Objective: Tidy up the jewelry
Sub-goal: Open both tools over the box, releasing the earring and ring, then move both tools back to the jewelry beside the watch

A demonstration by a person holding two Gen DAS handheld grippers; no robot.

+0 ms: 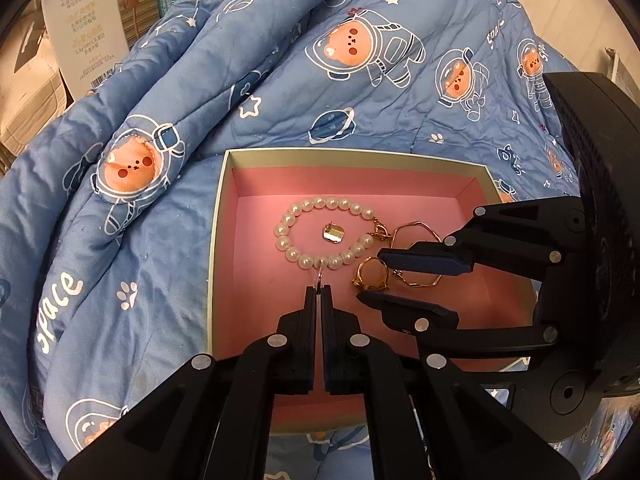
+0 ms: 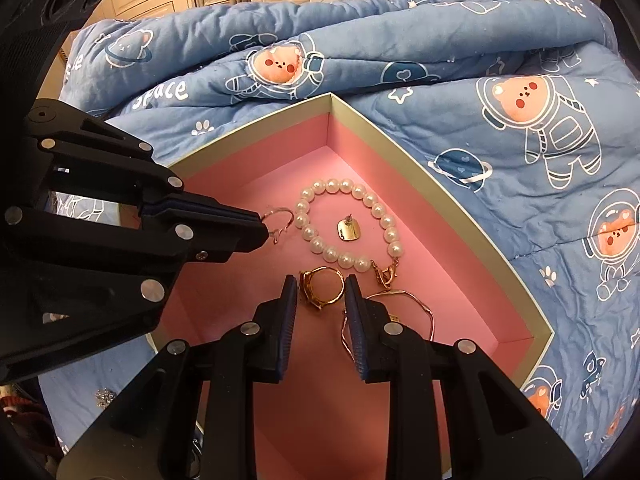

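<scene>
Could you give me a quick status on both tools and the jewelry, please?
Left tool shut on thin ring. Right tool straddling gold ring, pads not pressing. Pearl bracelet in pink box. Nothing blocking.

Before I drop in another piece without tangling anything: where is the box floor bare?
Bare pink floor lies between the pearl bracelet and the box's far and left walls. The near-right side is crowded: gold ring, thin chain, both grippers.
</scene>
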